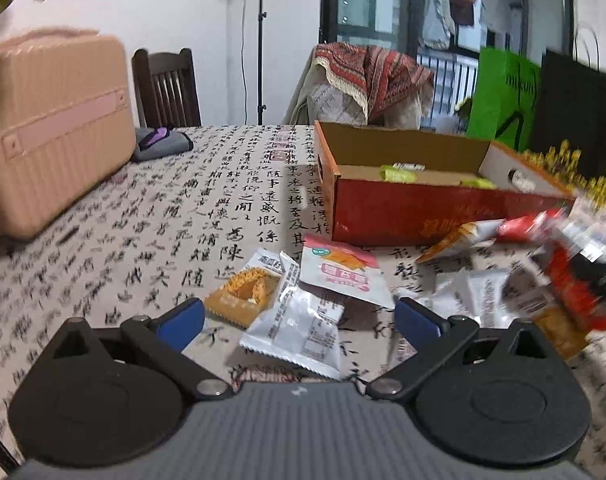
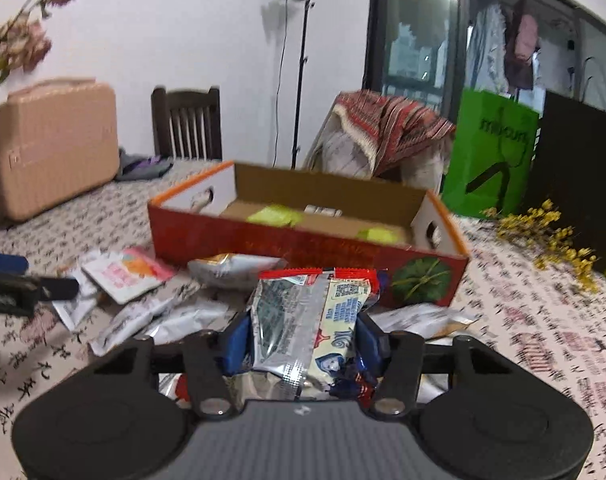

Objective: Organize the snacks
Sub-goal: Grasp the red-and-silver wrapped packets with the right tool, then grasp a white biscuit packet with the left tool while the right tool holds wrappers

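Observation:
My left gripper (image 1: 299, 316) stands open low over the calligraphy tablecloth, and a white snack packet (image 1: 303, 336) lies between its blue fingers without touching them. Just beyond lie an orange packet (image 1: 239, 292) and a pink-and-white packet (image 1: 343, 276). My right gripper (image 2: 303, 336) is shut on a silver-and-red snack packet (image 2: 299, 316), its pads pressing both sides of it. That packet is held in front of the red cardboard box (image 2: 303, 248), which is open-topped and holds a few green packets (image 2: 275, 214). More loose packets (image 2: 163, 316) lie scattered before the box (image 1: 423, 216).
A pink suitcase (image 1: 51, 128) stands at the table's left, with a grey pouch (image 1: 163, 144) beside it. A green bag (image 1: 503, 96) and a black bag (image 1: 575, 112) stand behind the box on the right. Yellow dried flowers (image 2: 551, 232) lie at the right. Chairs stand behind the table.

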Demonstrator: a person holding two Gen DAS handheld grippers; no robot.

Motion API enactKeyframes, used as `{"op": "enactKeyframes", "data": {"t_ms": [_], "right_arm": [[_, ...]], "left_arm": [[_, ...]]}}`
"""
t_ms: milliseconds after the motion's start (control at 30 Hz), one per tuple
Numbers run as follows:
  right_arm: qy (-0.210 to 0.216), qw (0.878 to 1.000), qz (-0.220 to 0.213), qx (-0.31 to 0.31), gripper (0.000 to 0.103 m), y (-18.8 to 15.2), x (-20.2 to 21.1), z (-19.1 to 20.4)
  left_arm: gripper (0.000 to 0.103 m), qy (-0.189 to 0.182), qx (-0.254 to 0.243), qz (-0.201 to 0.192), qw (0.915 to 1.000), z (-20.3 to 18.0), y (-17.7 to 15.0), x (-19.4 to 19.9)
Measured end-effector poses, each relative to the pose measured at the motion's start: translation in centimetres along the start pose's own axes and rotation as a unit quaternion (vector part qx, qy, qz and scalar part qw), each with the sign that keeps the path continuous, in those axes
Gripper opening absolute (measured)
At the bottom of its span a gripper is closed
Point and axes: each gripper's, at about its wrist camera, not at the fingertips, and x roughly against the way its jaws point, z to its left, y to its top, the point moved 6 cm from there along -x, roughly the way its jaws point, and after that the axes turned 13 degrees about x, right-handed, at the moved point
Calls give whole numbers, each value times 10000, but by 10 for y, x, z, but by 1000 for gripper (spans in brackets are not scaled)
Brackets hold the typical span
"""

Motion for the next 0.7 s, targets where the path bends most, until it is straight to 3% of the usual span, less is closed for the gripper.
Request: {"op": "enactKeyframes", "data": {"t_ms": [233,333,367,467,700], "right_arm": [[-257,9994,-109,-216,55,-2,12,-26],[-285,9991,-110,-282,55,-7,13,-32],[-294,9990,-121,-316,55,-8,14,-33],[-276,9988,-121,-374,55,-10,14,-34],[-110,9991,-209,-363,55,-8,17,-28]], "left_arm": [[102,373,-365,296,9982,-5,-5,-32],[83,379,-362,368,9979,-4,-8,-37],[69,374,-364,388,9979,-3,-8,-39],[52,319,-339,358,9983,-2,-8,-36],[44,40,-286,57,9996,-4,-9,-6]]}}
